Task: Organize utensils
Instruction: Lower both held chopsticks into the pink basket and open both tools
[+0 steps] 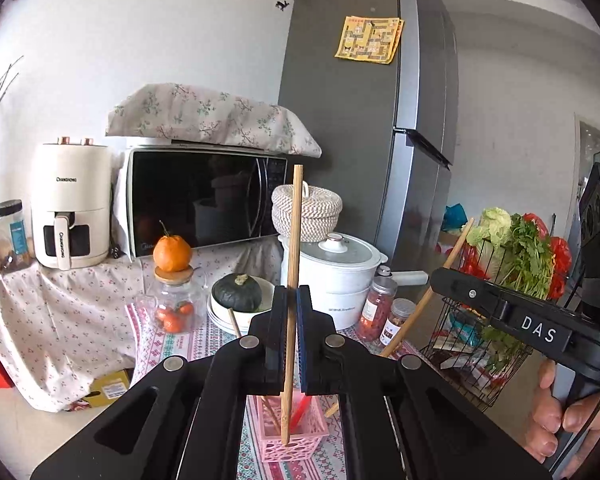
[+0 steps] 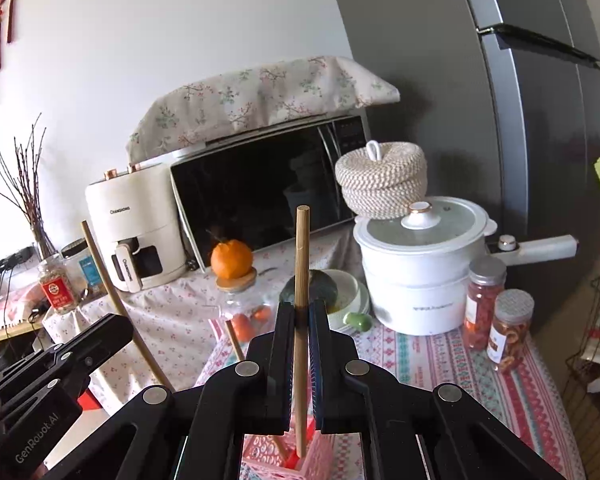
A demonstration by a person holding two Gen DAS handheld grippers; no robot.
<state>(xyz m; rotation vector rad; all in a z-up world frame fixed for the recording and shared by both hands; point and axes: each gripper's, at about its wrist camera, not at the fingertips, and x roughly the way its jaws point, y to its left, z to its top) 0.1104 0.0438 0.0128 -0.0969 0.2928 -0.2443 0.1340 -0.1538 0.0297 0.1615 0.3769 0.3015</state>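
While clamped, both jaws hold chopsticks (image 1: 291, 280).

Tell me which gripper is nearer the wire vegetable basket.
Right. The right gripper sits close by the wire basket, on its left; the left gripper is farther left, over the pink holder.

Left gripper (image 1: 291, 300): jaws closed on a thin upright stick, pads pressed to its sides, fingers pointing forward and slightly down. Right gripper (image 2: 301, 314): same posture, jaws clamped on a second upright stick. Seen from the left wrist view, the right gripper stands just beside to the right, a person's hand (image 1: 560, 412) wrapped around its grip.
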